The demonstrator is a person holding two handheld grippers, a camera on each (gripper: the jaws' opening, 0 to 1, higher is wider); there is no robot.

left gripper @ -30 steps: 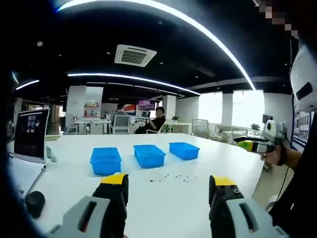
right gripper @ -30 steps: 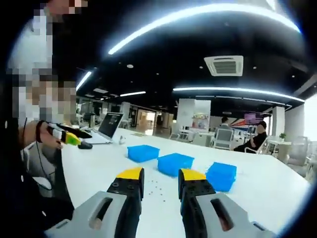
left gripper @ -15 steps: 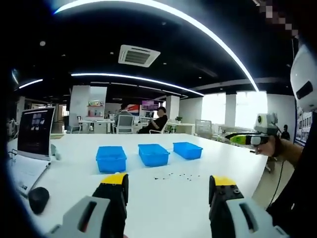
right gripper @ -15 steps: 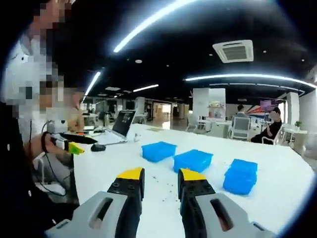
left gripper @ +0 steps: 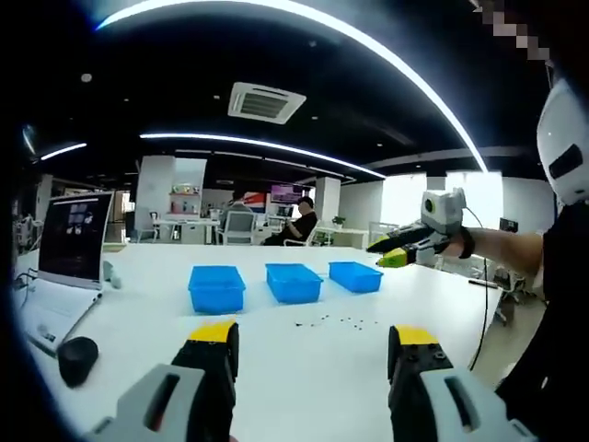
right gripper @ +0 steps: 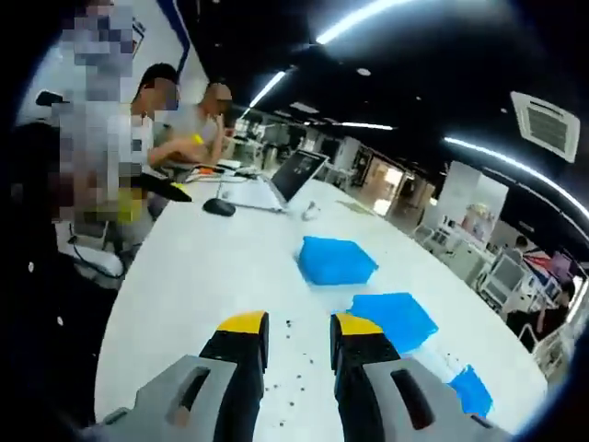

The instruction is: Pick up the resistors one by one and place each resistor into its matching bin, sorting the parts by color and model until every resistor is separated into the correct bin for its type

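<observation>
Three blue bins stand in a row on the white table. Tiny dark resistors lie scattered in front of them. My left gripper hangs above the near table edge, jaws wide apart and empty. My right gripper reaches in from the right, in the air beside the rightmost bin. In the right gripper view, the right gripper has a narrow empty gap between its jaws, above the resistors, with the bins beyond.
An open laptop and a black mouse sit at the table's left end. The same laptop and mouse lie beyond the bins in the right gripper view. Seated people are behind, with desks and chairs farther off.
The right gripper has swung in over the table toward the bins, and its view now tilts down onto the tabletop. The left gripper has hardly moved. Both grippers' jaw gaps are unchanged.
</observation>
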